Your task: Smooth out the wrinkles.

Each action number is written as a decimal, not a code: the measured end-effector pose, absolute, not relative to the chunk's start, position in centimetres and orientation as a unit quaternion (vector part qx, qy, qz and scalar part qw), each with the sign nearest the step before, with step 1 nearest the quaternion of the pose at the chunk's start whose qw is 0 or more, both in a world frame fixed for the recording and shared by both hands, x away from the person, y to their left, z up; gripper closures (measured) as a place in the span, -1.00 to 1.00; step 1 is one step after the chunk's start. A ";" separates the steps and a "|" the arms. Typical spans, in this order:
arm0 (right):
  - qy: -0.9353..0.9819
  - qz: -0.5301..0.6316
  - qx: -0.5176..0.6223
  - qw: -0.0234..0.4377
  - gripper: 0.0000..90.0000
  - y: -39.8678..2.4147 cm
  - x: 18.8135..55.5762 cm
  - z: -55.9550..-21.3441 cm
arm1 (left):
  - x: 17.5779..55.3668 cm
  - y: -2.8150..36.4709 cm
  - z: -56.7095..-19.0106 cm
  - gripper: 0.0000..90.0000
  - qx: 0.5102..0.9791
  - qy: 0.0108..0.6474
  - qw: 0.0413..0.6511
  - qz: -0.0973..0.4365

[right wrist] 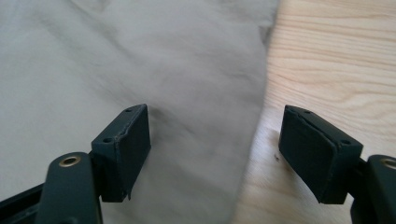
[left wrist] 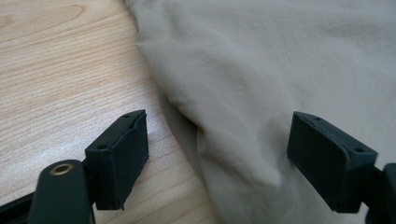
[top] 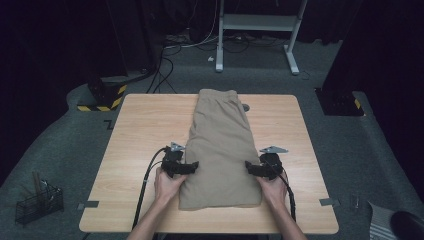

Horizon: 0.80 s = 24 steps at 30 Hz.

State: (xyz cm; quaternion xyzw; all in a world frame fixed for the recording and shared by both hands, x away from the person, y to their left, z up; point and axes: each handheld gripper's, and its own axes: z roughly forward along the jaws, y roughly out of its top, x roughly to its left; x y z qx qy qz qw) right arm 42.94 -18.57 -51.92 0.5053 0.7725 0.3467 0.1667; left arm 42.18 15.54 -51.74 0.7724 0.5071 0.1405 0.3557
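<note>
A folded pair of khaki shorts (top: 220,145) lies lengthwise down the middle of the wooden table (top: 140,125). My left gripper (top: 191,166) rests at the garment's left edge and my right gripper (top: 248,167) at its right edge, both near the front. Seen from the left gripper view, my left gripper (left wrist: 217,154) stands open, its jaws straddling the cloth's edge (left wrist: 196,135) without pressing it. The right gripper view has my right gripper (right wrist: 215,149) open too, one jaw over the fabric (right wrist: 140,70) and the other over bare wood (right wrist: 336,70).
A white desk frame (top: 257,30) and cables stand on the floor beyond the table. A black wire basket (top: 39,202) sits on the floor at the lower left. Yellow-black striped bases (top: 102,95) flank the table's far corners.
</note>
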 end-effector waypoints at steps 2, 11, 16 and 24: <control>0.772 0.350 0.506 0.162 -0.46 -18.2 43.1 -51.9 | 42.2 15.5 -51.8 -0.55 0.772 0.507 0.357 0.141; 0.782 0.328 0.492 0.195 -0.31 -17.0 43.6 -52.0 | 42.6 14.4 -51.7 -0.49 0.782 0.497 0.343 0.156; 0.792 0.322 0.480 0.196 -0.11 -16.6 43.5 -51.9 | 42.4 13.7 -51.9 -0.17 0.785 0.484 0.340 0.183; 0.804 0.332 0.456 0.189 0.32 -16.3 43.2 -51.8 | 42.4 14.1 -51.7 0.39 0.789 0.477 0.345 0.177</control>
